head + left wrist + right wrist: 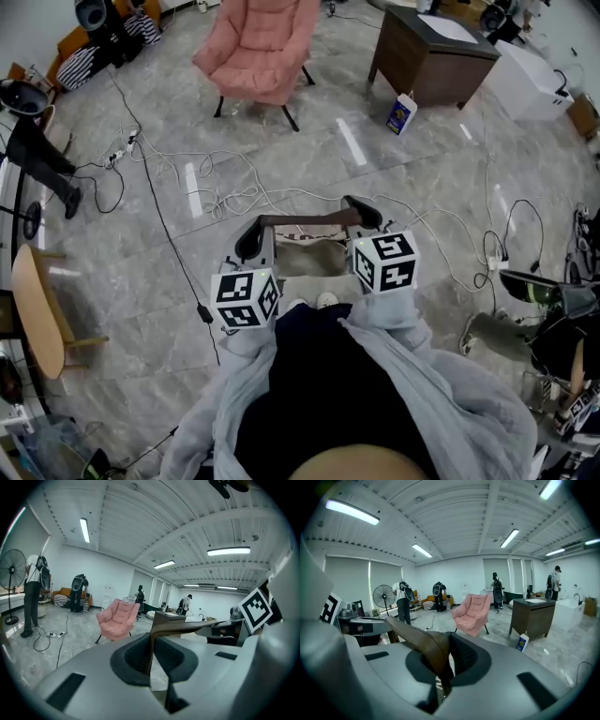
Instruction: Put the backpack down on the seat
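Both arms, in grey sleeves (405, 323), reach forward side by side. The left gripper (249, 240) and right gripper (363, 215) point slightly downward, their fingers (136, 656) clamped on opposite ends of a brown strap (309, 221).

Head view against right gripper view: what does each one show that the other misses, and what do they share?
Only the head view shows the beige body of the backpack hanging below its strap, the person's shoes and a wooden stool. Only the right gripper view shows the ceiling lights, the windows and, close up, the right gripper with its fingers shut on the strap. Both show the brown strap, the pink chair, the dark cabinet and the carton beside it.
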{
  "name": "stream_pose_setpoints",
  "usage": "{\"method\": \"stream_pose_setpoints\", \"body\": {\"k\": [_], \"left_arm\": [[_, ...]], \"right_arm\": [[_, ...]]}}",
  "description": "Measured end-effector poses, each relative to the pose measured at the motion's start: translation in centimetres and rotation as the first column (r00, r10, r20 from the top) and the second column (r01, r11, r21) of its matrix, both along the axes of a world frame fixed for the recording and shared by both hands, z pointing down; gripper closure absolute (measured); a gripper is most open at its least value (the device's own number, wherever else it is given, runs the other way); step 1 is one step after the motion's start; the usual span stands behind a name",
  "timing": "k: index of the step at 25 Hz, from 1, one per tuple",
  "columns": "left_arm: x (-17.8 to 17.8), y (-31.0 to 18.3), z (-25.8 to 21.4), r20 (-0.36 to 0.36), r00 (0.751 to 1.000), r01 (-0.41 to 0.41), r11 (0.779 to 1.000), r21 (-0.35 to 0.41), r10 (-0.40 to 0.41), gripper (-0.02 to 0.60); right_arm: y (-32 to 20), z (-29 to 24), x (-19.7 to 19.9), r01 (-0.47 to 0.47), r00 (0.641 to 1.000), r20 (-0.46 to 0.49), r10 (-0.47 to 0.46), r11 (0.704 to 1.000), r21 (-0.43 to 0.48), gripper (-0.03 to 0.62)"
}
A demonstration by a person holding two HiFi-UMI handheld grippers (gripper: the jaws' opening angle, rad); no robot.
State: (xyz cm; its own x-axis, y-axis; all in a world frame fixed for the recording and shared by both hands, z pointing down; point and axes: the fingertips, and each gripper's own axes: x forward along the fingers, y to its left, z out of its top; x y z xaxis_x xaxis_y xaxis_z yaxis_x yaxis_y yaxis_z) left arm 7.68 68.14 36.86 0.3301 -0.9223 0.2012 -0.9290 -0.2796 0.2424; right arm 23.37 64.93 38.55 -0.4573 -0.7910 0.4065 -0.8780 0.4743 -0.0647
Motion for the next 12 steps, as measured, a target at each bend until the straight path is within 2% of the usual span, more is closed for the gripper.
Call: {"method": "stream_pose_setpoints", "body": {"k": [6,12], "left_arm": [[-2.9,0.0,0.9,0.002,1.0,-0.002,1.0,0.012,0.002,0.545],[-4.8,-1.1,0.9,-0.003,1.0,0.002,1.0,0.019,-0.002,0.545]], "right_arm": [[-0.3,0.4,-3.0,0.004,1.0,-0.008,-0.004,1.0,0.023,0.586],[-0.8,1.2,-4.8,0.006,1.0,-0.008,-0.006,1.0,-0.009,0.586]]}}
